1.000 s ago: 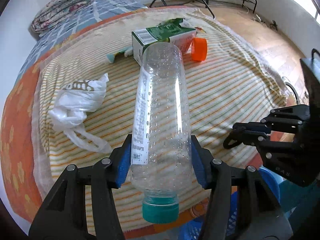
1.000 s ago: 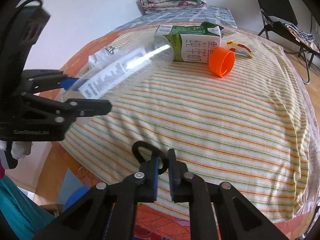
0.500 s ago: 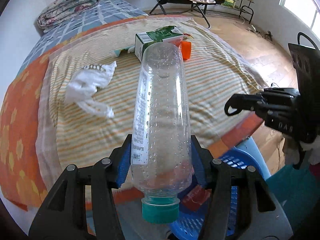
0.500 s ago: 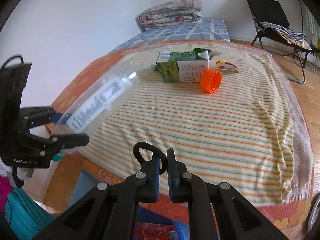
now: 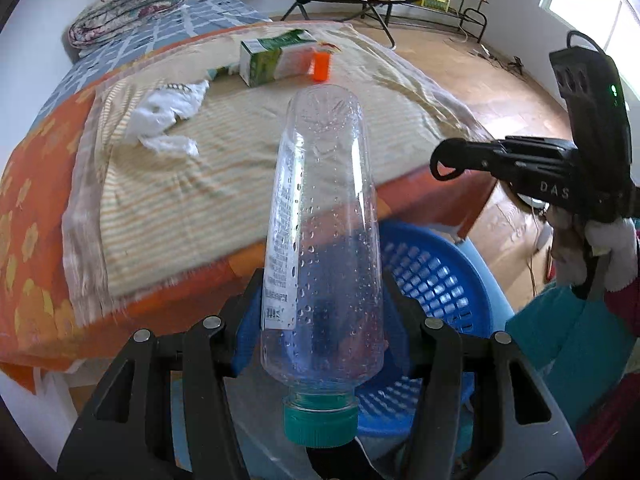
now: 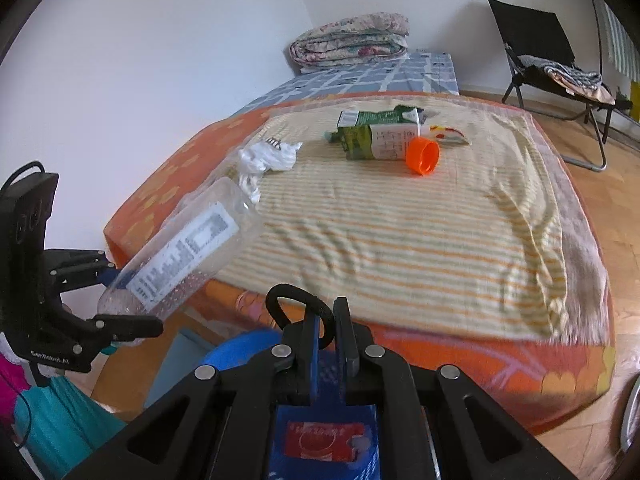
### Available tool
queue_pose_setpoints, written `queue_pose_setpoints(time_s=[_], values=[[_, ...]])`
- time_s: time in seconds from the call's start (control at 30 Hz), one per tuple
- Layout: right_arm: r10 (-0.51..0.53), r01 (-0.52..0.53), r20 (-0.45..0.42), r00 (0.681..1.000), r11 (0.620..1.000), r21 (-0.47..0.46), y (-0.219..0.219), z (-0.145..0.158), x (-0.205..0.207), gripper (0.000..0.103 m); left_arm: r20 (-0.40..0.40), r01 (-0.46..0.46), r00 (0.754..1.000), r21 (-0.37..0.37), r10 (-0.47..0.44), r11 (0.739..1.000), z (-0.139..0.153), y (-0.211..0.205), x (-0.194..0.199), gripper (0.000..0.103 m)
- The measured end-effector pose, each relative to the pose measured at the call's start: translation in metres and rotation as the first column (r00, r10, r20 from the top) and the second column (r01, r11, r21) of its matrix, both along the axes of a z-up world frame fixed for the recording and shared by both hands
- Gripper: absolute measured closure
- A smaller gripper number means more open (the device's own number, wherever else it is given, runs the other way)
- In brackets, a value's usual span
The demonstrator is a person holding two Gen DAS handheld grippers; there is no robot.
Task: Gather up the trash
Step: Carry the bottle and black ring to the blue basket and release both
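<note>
My left gripper is shut on a clear plastic bottle with a teal cap, held cap toward the camera. The bottle hangs past the bed's edge, above a blue mesh basket on the floor. My right gripper is shut, with a thin black loop pinched at its tips; it hovers over the same basket. On the striped bedspread lie a green-and-white carton, an orange cap, a crumpled white plastic bag and a small wrapper.
A red-and-blue packet lies in the basket. A folded quilt sits at the head of the bed. A black folding chair stands on the wooden floor to the right. A teal cloth hangs beside the basket.
Both grippers have drawn back from the bed and risen a little. The bottle has left the bedspread and now hangs over the basket, which has come into view.
</note>
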State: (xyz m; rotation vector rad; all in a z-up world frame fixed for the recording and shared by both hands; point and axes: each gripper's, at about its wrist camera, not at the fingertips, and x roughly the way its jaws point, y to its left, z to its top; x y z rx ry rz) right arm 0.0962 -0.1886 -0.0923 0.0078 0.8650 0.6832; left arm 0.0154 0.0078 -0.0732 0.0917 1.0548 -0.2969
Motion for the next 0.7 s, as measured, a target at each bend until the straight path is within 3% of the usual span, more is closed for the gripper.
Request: queue_pose_setpoints(time_s=[0.33,0.7], values=[[0.008,-0.009,-0.037,0.999,1.000,-0.017,-0.010,-0.019,-0.032,0.098,-0.085,0.045,0.995,-0.012,-0.046,0.999,-0.030,-0.019,-0.039,0.048],[0.021,-0.024,-0.073,0.997,0.998,-0.054,-0.007,-0.039,-0.048,0.098,-0.149,0.081,0.986,-0.002,-0.080,0.997,-0.051,-0.033,-0.056,0.048]])
